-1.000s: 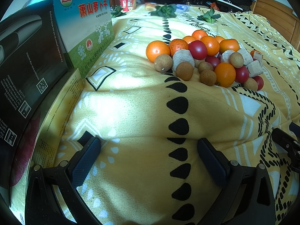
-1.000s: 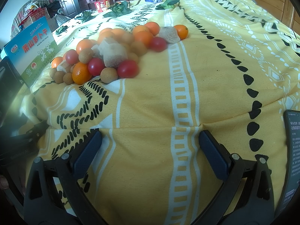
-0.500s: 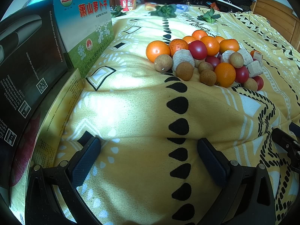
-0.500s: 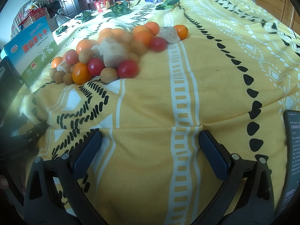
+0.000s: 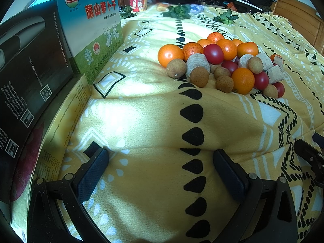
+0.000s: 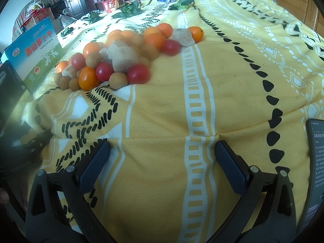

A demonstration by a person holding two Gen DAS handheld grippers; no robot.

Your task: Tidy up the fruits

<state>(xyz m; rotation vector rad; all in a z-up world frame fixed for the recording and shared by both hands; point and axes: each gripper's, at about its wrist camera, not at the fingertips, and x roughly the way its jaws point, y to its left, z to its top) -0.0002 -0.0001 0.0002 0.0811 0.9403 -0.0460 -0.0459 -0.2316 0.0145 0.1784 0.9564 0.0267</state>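
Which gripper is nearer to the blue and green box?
Left. The left gripper sits just right of the blue and green box, which fills its view; from the right gripper the box lies far left, beyond the fruit pile.

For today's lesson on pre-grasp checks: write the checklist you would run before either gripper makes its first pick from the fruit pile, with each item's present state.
1. Left gripper open, nothing held: ok.
2. Right gripper open, nothing held: ok.
3. Fruit pile in view, unobstructed: ok.
4. Brown fruit at pile's near edge, free on its near side: ok.
5. Fruit kinds already separated: not ok, mixed.
6. Container for sorted fruit: cannot tell.
7. Phone beside the right fingers, outside the path to the pile: ok.
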